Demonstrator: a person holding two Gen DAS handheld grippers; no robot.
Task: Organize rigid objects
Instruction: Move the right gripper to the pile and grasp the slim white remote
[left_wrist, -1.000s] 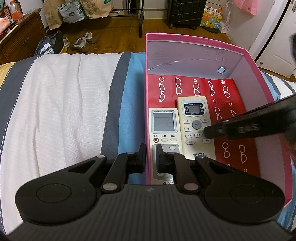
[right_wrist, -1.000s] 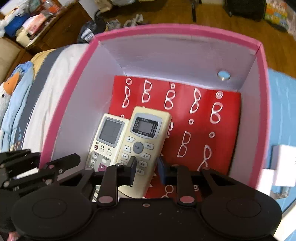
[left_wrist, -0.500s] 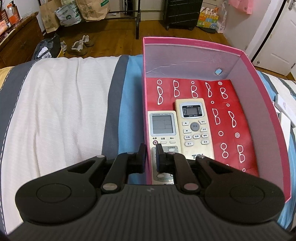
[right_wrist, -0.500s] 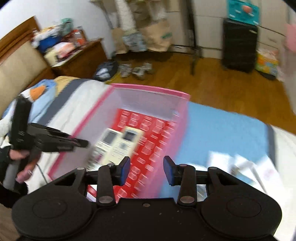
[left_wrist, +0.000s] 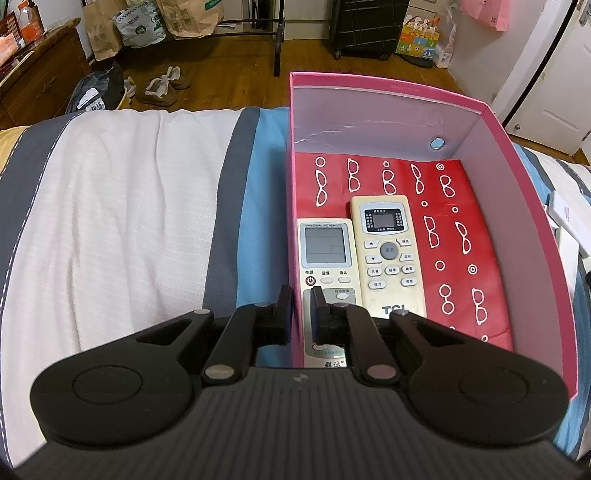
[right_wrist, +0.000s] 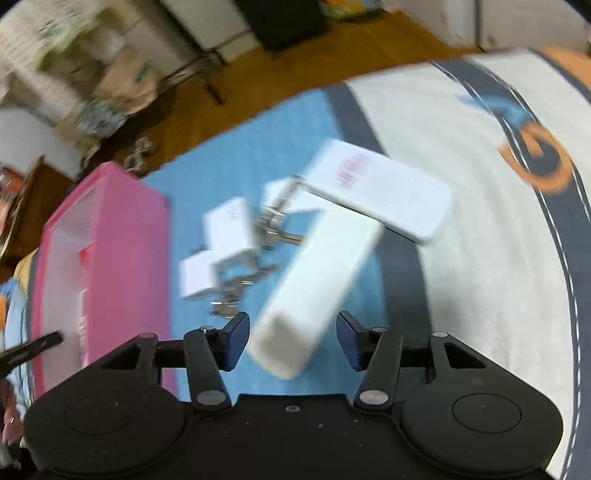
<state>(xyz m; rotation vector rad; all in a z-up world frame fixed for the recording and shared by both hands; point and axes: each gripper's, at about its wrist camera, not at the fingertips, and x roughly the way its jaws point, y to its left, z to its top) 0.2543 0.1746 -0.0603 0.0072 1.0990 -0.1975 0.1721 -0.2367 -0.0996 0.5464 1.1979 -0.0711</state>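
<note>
bedspread (left_wrist: 110, 206) striped | shoes (left_wrist: 162, 86) on floor | suitcase (left_wrist: 365, 26) black

Two remote controls (left_wrist: 354, 258) lie side by side in the box (left_wrist: 517, 206), lower left. The box sits on the bed (left_wrist: 122, 221), right of frame.

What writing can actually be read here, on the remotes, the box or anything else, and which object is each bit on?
"UNIVERSAL A/C REMOTE": top of the grey-screen remote in the pink box.
"TCL": foot of the cream remote beside it.
"3018": tag on the dark bag on the floor.
Chinese button labels on both remotes: too small to read.
Pink print on the white box on the bed: blurred.
</note>
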